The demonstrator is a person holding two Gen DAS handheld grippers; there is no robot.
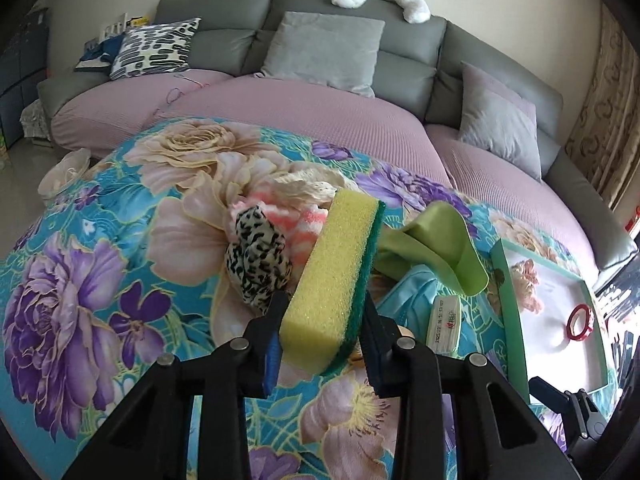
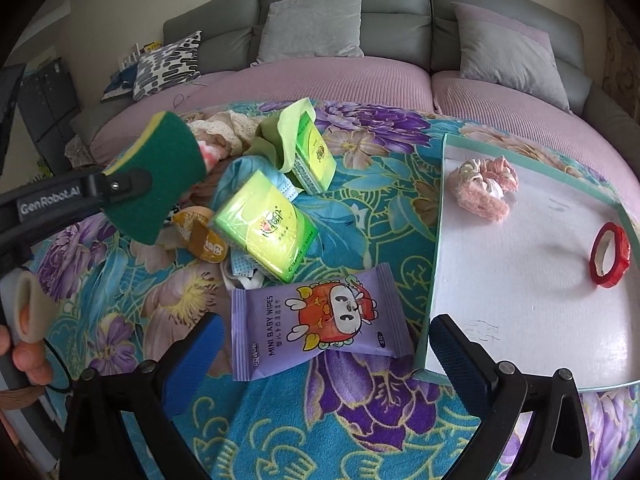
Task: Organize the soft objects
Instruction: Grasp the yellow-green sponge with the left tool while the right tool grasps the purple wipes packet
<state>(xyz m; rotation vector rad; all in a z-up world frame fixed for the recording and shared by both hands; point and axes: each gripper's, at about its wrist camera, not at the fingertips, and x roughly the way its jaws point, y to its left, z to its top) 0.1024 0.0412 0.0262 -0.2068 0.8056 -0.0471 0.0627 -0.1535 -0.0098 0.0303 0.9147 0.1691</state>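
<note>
- Floral blanket (image 2: 280, 432) over a surface before a grey sofa (image 1: 400, 68); white tray (image 2: 520, 280) at right, holding 1 pink scrunchie (image 2: 482, 190) and 1 red tape roll (image 2: 610, 258).
- Left gripper (image 1: 320, 340): jaws pinched on 1 yellow-green sponge (image 1: 340, 272), lifted clear of the pile, long axis running away from the fingers.
- Tray lies rightward of the sponge, past the wipes packet (image 2: 320, 320).
- Right gripper (image 2: 324, 356): jaws wide, empty, nearer the tray.
</note>
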